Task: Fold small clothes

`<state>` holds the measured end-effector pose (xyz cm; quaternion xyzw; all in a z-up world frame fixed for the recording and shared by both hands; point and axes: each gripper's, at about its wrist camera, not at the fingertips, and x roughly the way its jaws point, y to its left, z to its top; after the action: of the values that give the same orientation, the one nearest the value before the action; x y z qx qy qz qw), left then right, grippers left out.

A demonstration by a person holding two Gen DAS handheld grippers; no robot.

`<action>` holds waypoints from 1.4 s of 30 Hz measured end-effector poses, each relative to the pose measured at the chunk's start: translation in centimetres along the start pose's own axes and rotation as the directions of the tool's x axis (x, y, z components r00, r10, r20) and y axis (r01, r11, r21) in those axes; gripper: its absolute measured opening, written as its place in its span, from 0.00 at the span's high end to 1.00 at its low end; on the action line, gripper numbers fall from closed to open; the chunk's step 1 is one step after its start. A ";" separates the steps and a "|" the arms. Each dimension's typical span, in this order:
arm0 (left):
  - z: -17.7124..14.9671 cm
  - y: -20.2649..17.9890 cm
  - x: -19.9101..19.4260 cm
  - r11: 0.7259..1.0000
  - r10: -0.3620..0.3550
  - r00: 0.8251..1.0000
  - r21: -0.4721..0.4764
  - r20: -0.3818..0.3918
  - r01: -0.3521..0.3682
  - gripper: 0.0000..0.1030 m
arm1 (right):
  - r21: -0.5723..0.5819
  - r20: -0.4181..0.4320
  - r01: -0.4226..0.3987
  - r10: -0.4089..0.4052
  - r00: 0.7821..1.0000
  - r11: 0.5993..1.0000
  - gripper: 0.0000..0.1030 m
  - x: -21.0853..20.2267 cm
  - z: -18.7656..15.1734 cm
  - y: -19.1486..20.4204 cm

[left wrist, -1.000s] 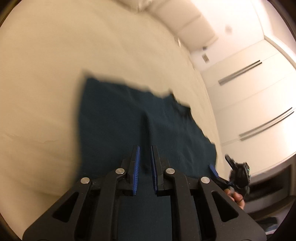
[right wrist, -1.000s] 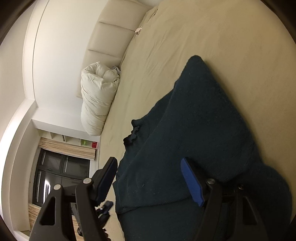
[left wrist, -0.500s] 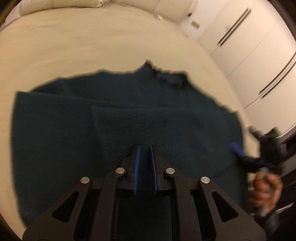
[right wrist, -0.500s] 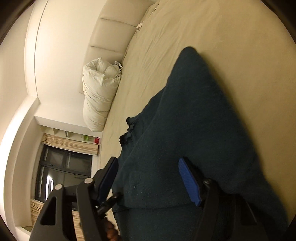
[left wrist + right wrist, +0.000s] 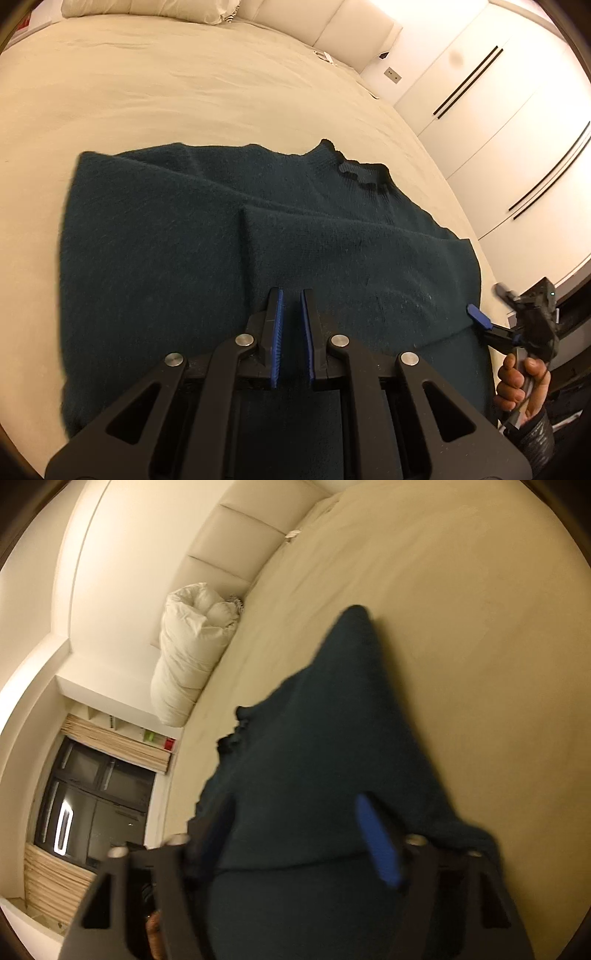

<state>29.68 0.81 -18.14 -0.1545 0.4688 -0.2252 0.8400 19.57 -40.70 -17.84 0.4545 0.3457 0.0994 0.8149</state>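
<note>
Wide cream-sheeted bed (image 5: 221,92) fills most of both views. Padded cream panelled headboard (image 5: 332,26) along its far edge, rumpled white pillow (image 5: 192,646) against it. White wardrobe doors with long black bar handles (image 5: 480,85) past the bed's right edge. Dark window (image 5: 92,805) with beige blind, small wall shelf (image 5: 122,723) above. Warm yellowish light.

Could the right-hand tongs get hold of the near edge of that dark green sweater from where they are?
Probably yes. The right tongs have been closing, still open, straddling the sweater where its folded edge lies on the bed, with nothing in between; the view is blurred.
</note>
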 end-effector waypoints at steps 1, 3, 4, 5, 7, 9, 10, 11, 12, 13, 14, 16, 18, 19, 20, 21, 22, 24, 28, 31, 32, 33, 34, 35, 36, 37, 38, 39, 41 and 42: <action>-0.4 -0.1 -0.9 1.000 0.009 1.000 0.008 0.005 -0.009 0.89 | -0.001 -0.006 0.020 -0.020 1.000 1.000 0.41 -0.8 -0.3 0.1; -1.9 -0.5 -3.5 0.998 0.039 0.999 0.049 0.025 -0.040 0.89 | -0.087 0.035 0.073 -0.070 0.997 0.994 0.28 -3.9 -1.9 1.5; -2.7 -0.7 -4.6 0.996 0.047 0.998 0.069 0.030 -0.049 0.89 | -0.139 0.066 0.111 -0.102 0.993 0.984 0.23 -5.2 -2.7 2.2; -3.9 -0.9 -6.3 0.994 0.043 0.998 0.098 0.036 -0.046 0.89 | -0.218 0.107 0.160 -0.139 0.984 0.963 0.22 -7.1 -4.0 3.1; -6.0 -1.1 -9.2 0.990 0.041 0.998 0.135 0.056 -0.048 0.89 | -0.352 0.175 0.237 -0.186 0.967 0.905 0.18 -10.5 -7.0 4.4; -9.1 -1.4 -12.6 0.979 0.042 0.996 0.195 0.075 -0.056 0.89 | -0.420 0.221 0.300 -0.224 0.949 0.857 0.12 -13.6 -9.9 4.6; -10.3 -1.5 -13.7 0.974 0.047 0.996 0.219 0.079 -0.063 0.89 | -0.431 0.232 0.318 -0.236 0.943 0.845 0.11 -14.7 -11.0 4.5; -11.6 -1.5 -14.9 0.967 0.061 0.995 0.243 0.083 -0.079 0.89 | -0.441 0.242 0.330 -0.244 0.939 0.834 0.10 -16.1 -12.4 4.3; -13.2 -1.6 -16.0 0.956 0.082 0.993 0.275 0.088 -0.104 0.89 | -0.453 0.251 0.346 -0.255 0.934 0.822 0.10 -17.1 -13.4 4.1; -14.8 -1.7 -17.1 0.942 0.099 0.991 0.313 0.092 -0.123 0.89 | -0.463 0.269 0.375 -0.276 0.923 0.803 0.10 -18.0 -14.4 4.0; -16.2 -1.6 -18.0 0.927 0.111 0.989 0.349 0.096 -0.138 0.89 | -0.477 0.297 0.415 -0.302 0.906 0.775 0.10 -18.8 -15.5 3.9; -18.7 -0.8 -19.6 0.904 0.135 0.987 0.397 0.090 -0.160 0.89 | -0.502 0.330 0.461 -0.331 0.884 0.732 0.10 -19.8 -17.1 3.8; -20.9 0.4 -20.6 0.875 0.176 0.982 0.446 0.068 -0.187 0.89 | -0.510 0.336 0.487 -0.357 0.871 0.709 0.10 -20.3 -18.3 3.4; -21.8 0.9 -21.1 0.862 0.194 0.979 0.466 0.059 -0.199 0.89 | -0.511 0.337 0.502 -0.375 0.864 0.698 0.10 -20.4 -18.7 3.3; -23.0 1.6 -21.8 0.853 0.200 0.978 0.482 0.054 -0.201 0.89 | -0.515 0.340 0.515 -0.388 0.857 0.685 0.10 -20.5 -19.1 3.3; -23.9 1.9 -22.0 0.844 0.199 0.979 0.500 0.049 -0.196 0.89 | -0.529 0.350 0.526 -0.393 0.850 0.666 0.10 -20.4 -19.6 3.4; -24.8 2.2 -22.2 0.839 0.195 0.980 0.512 0.034 -0.184 0.89 | -0.544 0.351 0.525 -0.391 0.851 0.655 0.10 -20.2 -19.8 3.6; -25.9 3.2 -22.4 0.861 0.177 0.983 0.490 -0.044 -0.134 0.89 | -0.561 0.347 0.524 -0.392 0.852 0.641 0.10 -20.1 -20.4 3.7; -28.5 3.3 -23.9 0.830 0.172 0.984 0.544 -0.044 -0.121 0.89 | -0.592 0.379 0.557 -0.410 0.830 0.582 0.10 -19.8 -21.6 4.1; -29.5 3.1 -24.3 0.797 0.182 0.983 0.588 -0.020 -0.135 0.89 | -0.626 0.379 0.570 -0.432 0.818 0.532 0.11 -19.1 -22.4 4.1; -29.9 3.0 -24.3 0.783 0.190 0.982 0.606 -0.015 -0.142 0.89 | -0.628 0.378 0.574 -0.439 0.816 0.526 0.11 -19.1 -22.5 4.0; -30.0 2.7 -23.9 0.762 0.200 0.980 0.629 -0.010 -0.150 0.89 | -0.626 0.380 0.577 -0.441 0.813 0.525 0.12 -19.3 -22.7 3.9; -30.0 2.4 -23.5 0.746 0.206 0.979 0.648 -0.005 -0.153 0.89 | -0.622 0.383 0.579 -0.440 0.812 0.527 0.12 -19.4 -22.7 3.9; -30.2 2.2 -23.3 0.729 0.208 0.978 0.668 -0.003 -0.153 0.89 | -0.616 0.386 0.581 -0.439 0.811 0.531 0.12 -19.6 -22.8 3.8; -30.6 1.9 -23.0 0.707 0.206 0.979 0.692 -0.003 -0.147 0.89 | -0.608 0.390 0.585 -0.441 0.809 0.536 0.12 -19.9 -22.8 3.7; -30.7 1.7 -22.9 0.695 0.204 0.979 0.705 -0.004 -0.142 0.89 | -0.602 0.392 0.588 -0.442 0.807 0.540 0.12 -20.2 -22.8 3.6; -31.0 1.6 -22.8 0.684 0.202 0.979 0.716 -0.005 -0.137 0.89 | -0.597 0.395 0.591 -0.442 0.805 0.543 0.12 -20.4 -22.8 3.5; -31.3 1.5 -22.6 0.676 0.196 0.980 0.726 -0.009 -0.129 0.89 | -0.591 0.397 0.594 -0.445 0.803 0.546 0.12 -20.6 -22.9 3.4; -31.4 1.5 -22.5 0.678 0.190 0.982 0.725 -0.014 -0.121 0.89 | -0.582 0.396 0.596 -0.447 0.802 0.554 0.12 -20.8 -22.9 3.2; -31.2 1.6 -22.4 0.683 0.186 0.982 0.721 -0.018 -0.116 0.89 | -0.575 0.395 0.595 -0.447 0.803 0.561 0.12 -20.9 -22.8 3.0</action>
<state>-6.99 12.36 -18.85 0.2342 0.3920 -0.3266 0.8275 -10.39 -33.58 -13.43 0.0108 0.3192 -0.0760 0.9446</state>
